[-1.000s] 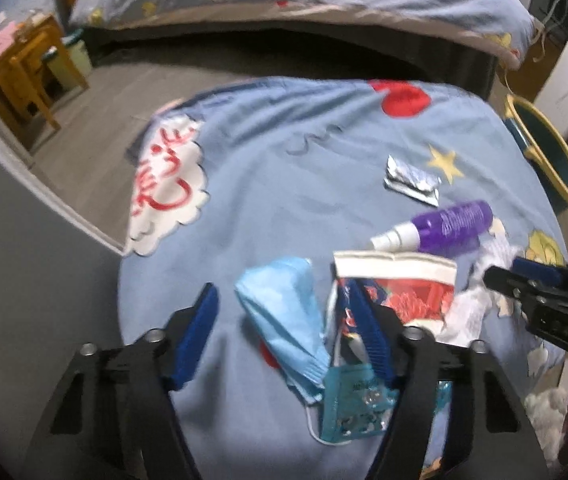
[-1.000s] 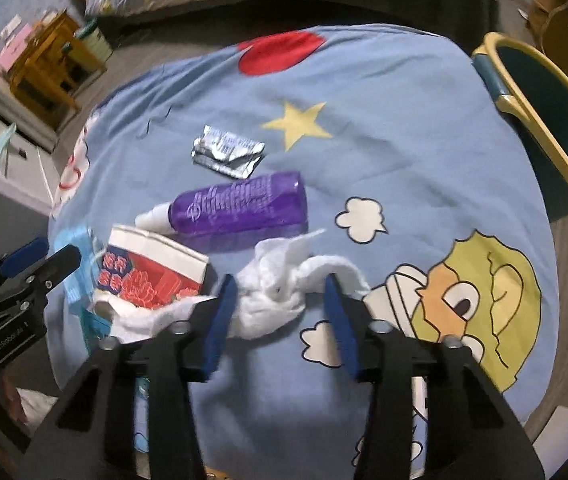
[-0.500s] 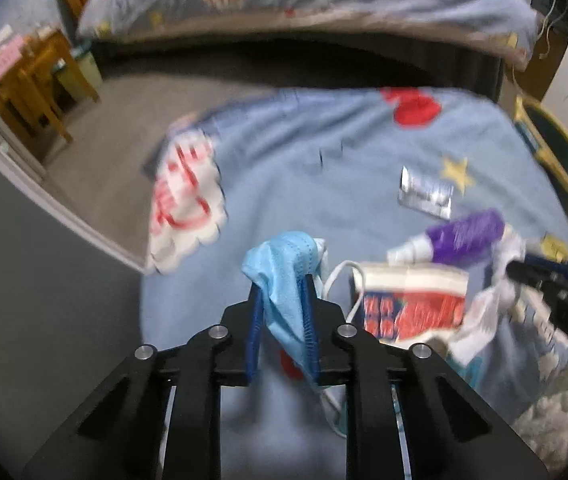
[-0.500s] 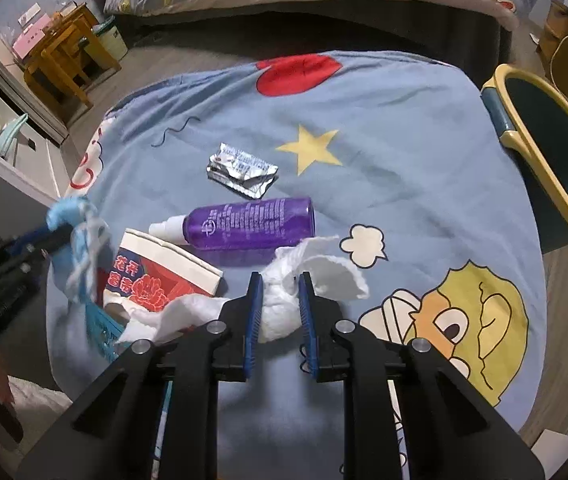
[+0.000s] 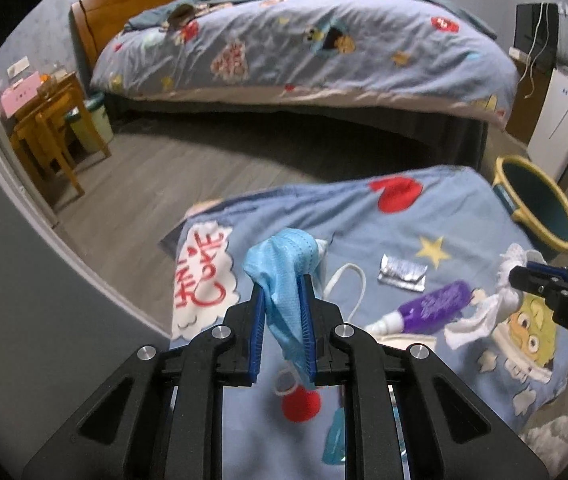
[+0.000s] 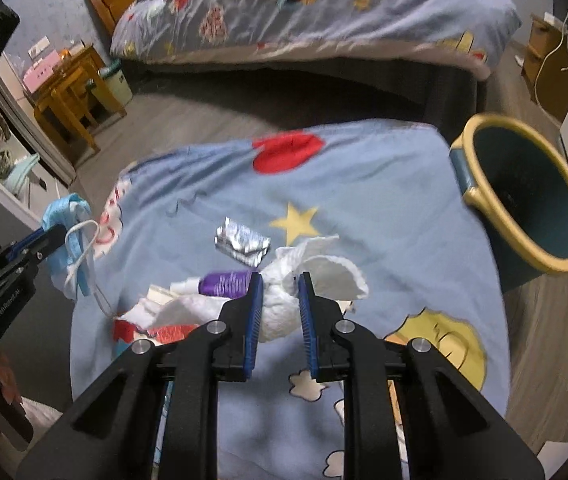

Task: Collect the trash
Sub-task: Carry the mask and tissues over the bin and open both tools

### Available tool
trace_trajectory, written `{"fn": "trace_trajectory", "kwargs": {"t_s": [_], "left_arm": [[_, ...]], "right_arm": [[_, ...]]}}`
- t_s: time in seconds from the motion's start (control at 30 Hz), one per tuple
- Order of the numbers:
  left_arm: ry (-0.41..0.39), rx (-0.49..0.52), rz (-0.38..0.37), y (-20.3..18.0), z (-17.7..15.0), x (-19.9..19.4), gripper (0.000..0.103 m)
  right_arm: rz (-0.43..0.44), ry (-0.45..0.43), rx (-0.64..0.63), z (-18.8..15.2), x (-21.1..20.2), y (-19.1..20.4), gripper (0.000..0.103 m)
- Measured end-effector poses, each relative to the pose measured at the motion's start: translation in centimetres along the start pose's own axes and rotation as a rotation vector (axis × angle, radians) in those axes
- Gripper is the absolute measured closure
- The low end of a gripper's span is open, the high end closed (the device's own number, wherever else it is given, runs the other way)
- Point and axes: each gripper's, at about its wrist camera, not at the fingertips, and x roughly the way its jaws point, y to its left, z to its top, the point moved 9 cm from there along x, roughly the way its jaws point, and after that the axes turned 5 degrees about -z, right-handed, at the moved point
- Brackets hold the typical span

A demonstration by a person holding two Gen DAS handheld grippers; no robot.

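Observation:
My left gripper (image 5: 281, 284) is shut on a light blue face mask (image 5: 284, 268) and holds it above the blue cartoon-print cloth (image 5: 364, 216); the mask also shows at the left of the right wrist view (image 6: 65, 216). My right gripper (image 6: 277, 284) is shut on a crumpled white tissue (image 6: 308, 268), lifted off the cloth; the tissue shows in the left wrist view (image 5: 488, 312). A purple spray bottle (image 5: 432, 304), a silver foil wrapper (image 6: 241, 242) and a red-and-white paper packet (image 6: 163, 330) lie on the cloth.
A teal bin with a yellow rim (image 6: 524, 200) stands on the floor at the cloth's right edge. A large bed (image 5: 304, 40) lies beyond. A wooden chair and desk (image 5: 43, 120) stand at the far left. A teal sachet (image 5: 334, 436) lies near the front.
Both grippers closed, the left on the mask and the right on the tissue, then rose with them off the cloth. The views tilted up toward the bed.

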Motion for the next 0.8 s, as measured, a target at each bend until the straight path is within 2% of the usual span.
{"fn": "trace_trajectory", "kwargs": {"t_s": [0.23, 0.43, 0.6, 0.8], "left_arm": [[-0.069, 0.027, -0.023, -1.2, 1.9, -1.4, 0.085], [-0.133, 0.030, -0.083, -2.6, 3.6, -3.3, 0.085], [-0.185, 0.031, -0.126, -3.8, 5.1, -4.9, 0.085], [-0.207, 0.046, -0.164, -5.4, 6.0, -5.8, 0.085]], "right_arm": [[-0.010, -0.103, 0.006, 3.0, -3.2, -0.8, 0.085], [-0.007, -0.181, 0.034, 5.6, -6.2, -2.4, 0.085], [0.005, -0.229, 0.092, 7.4, -8.4, -4.9, 0.085], [0.017, -0.304, 0.152, 9.4, -11.5, -8.4, 0.085]]}}
